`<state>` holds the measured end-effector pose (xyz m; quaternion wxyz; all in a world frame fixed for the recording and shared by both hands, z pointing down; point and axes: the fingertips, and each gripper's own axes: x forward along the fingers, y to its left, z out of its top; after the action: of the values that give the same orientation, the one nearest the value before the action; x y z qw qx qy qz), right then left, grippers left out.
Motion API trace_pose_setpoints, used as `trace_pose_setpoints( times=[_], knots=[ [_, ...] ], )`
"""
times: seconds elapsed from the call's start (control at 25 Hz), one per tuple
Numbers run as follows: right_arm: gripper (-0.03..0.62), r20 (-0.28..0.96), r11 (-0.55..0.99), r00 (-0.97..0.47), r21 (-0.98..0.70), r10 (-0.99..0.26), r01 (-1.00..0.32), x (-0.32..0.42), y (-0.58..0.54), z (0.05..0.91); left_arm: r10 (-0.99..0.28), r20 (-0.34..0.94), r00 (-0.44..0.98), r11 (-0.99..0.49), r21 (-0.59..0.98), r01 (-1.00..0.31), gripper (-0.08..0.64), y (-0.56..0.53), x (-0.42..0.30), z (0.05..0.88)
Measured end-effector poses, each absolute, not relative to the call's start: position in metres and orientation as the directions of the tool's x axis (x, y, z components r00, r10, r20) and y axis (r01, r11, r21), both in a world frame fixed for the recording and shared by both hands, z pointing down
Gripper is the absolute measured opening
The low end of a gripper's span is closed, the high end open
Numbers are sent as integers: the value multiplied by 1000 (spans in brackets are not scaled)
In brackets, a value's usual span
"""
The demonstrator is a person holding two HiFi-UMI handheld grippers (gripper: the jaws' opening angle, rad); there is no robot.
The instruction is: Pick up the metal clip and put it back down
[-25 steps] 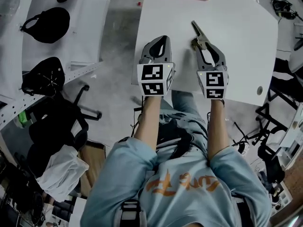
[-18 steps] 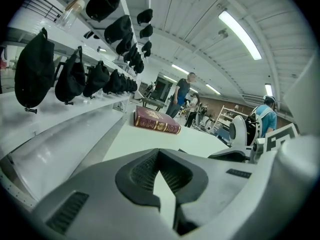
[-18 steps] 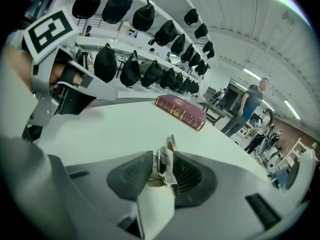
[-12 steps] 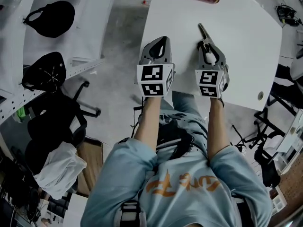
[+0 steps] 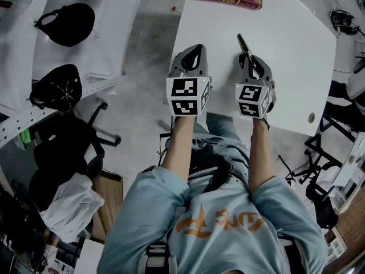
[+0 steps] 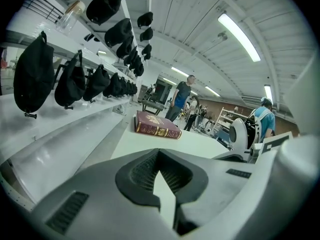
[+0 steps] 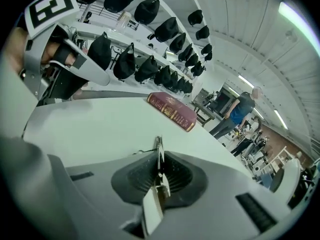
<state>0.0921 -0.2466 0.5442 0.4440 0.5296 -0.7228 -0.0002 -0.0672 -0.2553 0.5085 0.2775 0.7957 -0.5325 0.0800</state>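
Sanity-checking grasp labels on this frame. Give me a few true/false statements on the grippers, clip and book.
1. The right gripper is shut on the metal clip. True.
2. The left gripper holds the red book. False: its jaws are closed on nothing, and the book lies at the far end of the white table.
3. The clip sticks out past the right gripper's jaws. True.
4. The black bags lie on the book's table. False: they sit on separate white surfaces to the left.

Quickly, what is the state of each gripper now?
Left gripper: shut, empty.
Right gripper: shut on the metal clip.
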Motion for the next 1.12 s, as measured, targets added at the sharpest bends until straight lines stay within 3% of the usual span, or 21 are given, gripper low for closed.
trace_pose_setpoints(
  times=[0.64,1.12],
  knots=[
    [31,553,271,-25,368,-833,-889,121,-253,486,-799,329,503,-407,320,-856,5,-280,-38,454],
    [31,429,78,101,380,-898,-922,183,-253,423,-739,239,630,-563,296,-772,5,-299,27,409]
  ],
)
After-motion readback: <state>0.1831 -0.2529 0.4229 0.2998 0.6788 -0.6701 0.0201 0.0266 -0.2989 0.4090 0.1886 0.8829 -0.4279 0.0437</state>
